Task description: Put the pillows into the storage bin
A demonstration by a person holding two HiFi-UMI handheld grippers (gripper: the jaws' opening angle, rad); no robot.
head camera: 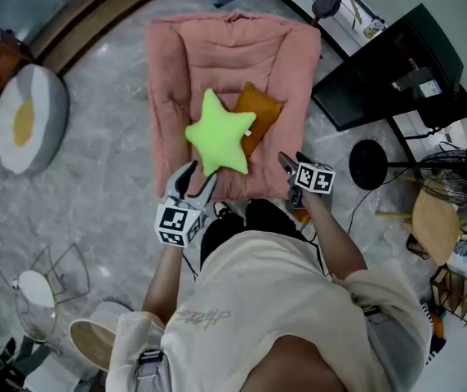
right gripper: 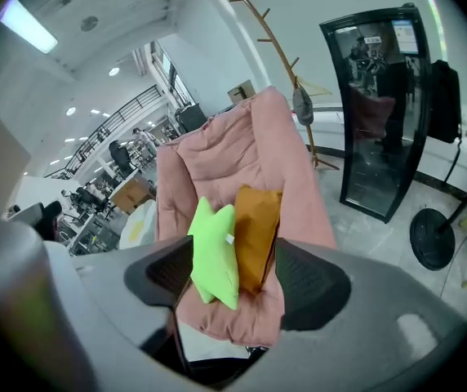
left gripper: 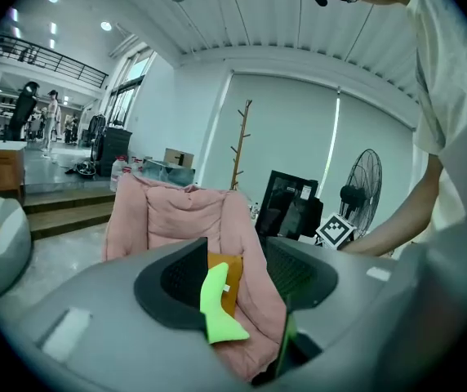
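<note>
Head view: green star pillow (head camera: 220,133) sits by near edge of pink cushion (head camera: 217,47), orange pillow (head camera: 260,114) tucked behind its right side. Left tongs (head camera: 194,182) and right tongs (head camera: 293,166) both open, empty. Star straight ahead of left tongs, so nearer; orange suits right, I'd guess.

Bright, even indoor light: ceiling lamps (left gripper: 105,25) glow in both gripper views, a lit blind (left gripper: 299,137) backs the left one, and shadows on the glossy floor (head camera: 111,186) are soft. All three views are fisheye, bent and vignetted dark at the corners. The nearest foreground is soft, and the green pillow (head camera: 220,133) is nearly blown out.
</note>
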